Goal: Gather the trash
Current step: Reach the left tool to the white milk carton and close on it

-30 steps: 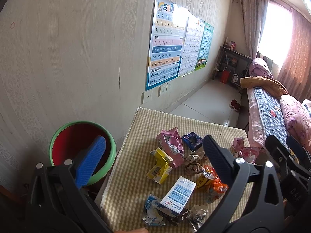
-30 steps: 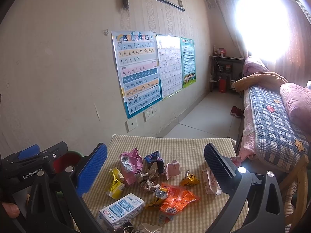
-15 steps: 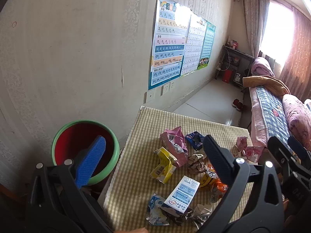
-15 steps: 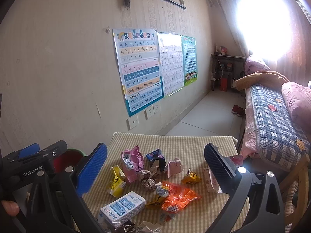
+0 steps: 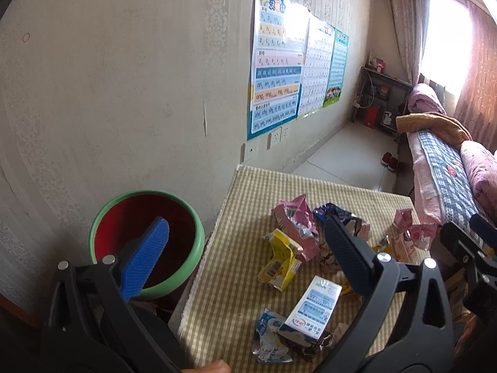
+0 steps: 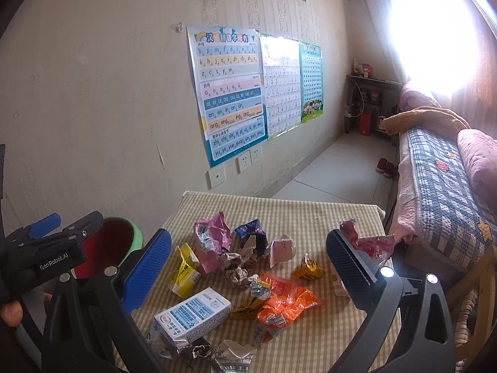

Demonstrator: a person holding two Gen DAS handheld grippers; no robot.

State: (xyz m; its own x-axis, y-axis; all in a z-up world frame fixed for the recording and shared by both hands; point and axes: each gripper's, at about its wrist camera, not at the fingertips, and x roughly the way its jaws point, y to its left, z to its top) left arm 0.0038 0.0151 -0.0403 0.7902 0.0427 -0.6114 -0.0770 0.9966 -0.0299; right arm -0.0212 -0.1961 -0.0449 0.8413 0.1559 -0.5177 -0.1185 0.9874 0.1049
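Trash: wrappers and cartons scattered on the desk [image 6: 310, 214], ahead of both hand-held grippers, none held.
Left hand-held gripper [image 5: 245, 255]: jaws spread wide, empty; its blue finger sits over the bin, its dark finger over the wrappers.
Right hand-held gripper [image 6: 248, 264]: jaws spread wide, empty, poised above the near part of the pile.
Milk carton [image 6: 193, 314]: white and blue, lying on its side, nearest the right hand-held gripper, just inside its blue finger.
Orange wrapper [image 6: 284, 301]: crumpled, between the right hand-held gripper's fingers, just beside the carton.
Yellow carton [image 5: 279, 264]: crushed, between the left hand-held gripper's fingers, beyond the milk carton.
Pink bag [image 6: 212, 241]: torn open, farther out, touching the yellow carton.
Dark blue wrapper [image 6: 253, 233]: just beside the pink bag, at the far side of the pile.
Bin [image 5: 108, 214]: green rim, red inside, left of the desk and against the wall, under the left hand-held gripper's blue finger.
Posters [image 6: 230, 93]: on the wall well beyond the desk.
Bed [image 6: 441, 186]: to the right, alongside the desk.
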